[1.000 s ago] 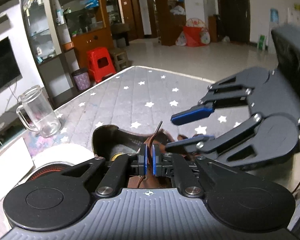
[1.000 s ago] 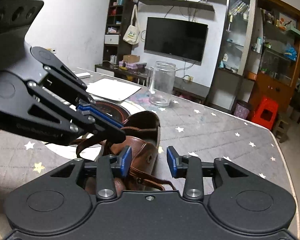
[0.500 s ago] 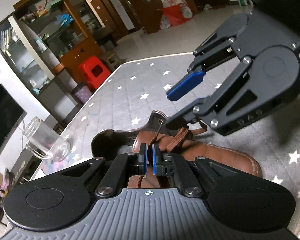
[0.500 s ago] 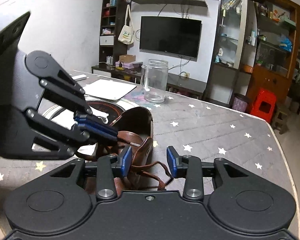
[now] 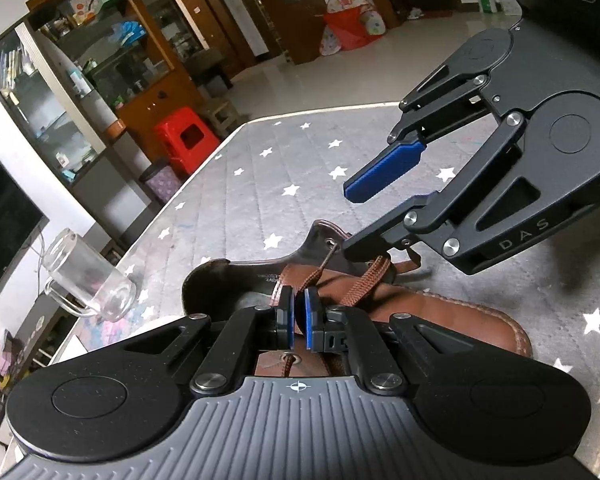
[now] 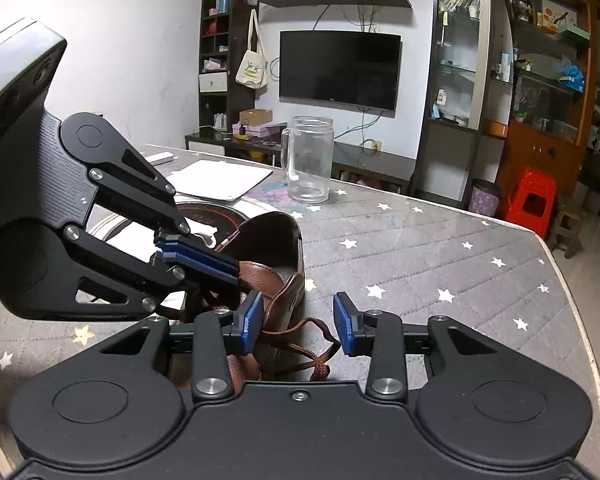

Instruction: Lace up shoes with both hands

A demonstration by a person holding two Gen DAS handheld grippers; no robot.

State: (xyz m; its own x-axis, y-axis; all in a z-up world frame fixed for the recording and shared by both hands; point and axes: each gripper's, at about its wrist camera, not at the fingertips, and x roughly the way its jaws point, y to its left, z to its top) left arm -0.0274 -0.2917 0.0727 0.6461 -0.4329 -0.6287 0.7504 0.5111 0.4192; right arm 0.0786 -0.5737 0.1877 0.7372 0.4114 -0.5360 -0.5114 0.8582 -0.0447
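Note:
A brown leather shoe (image 5: 452, 320) lies on the star-patterned table cover, its opening toward the glass mug. My left gripper (image 5: 298, 320) is shut on a brown lace (image 5: 320, 270) that runs up to an eyelet on the far flap. In the right wrist view the same gripper (image 6: 228, 274) reaches in from the left, over the shoe (image 6: 288, 292). My right gripper (image 6: 299, 326) stands open beside the shoe, one pad close to the flap, with a loose loop of lace (image 6: 320, 354) lying under the gap. From the left wrist view it (image 5: 350, 220) hangs over the far flap.
A clear glass mug (image 6: 308, 160) stands behind the shoe. A white pad (image 6: 220, 180) and a round dark-ringed mat (image 6: 196, 210) lie at the left. The table's edge (image 6: 560, 264) runs along the right, with a red stool (image 6: 532, 200) on the floor beyond.
My left gripper has rolled, still shut on the lace, so the shoe's toe now shows in its view. The right gripper has stayed open and has hardly shifted.

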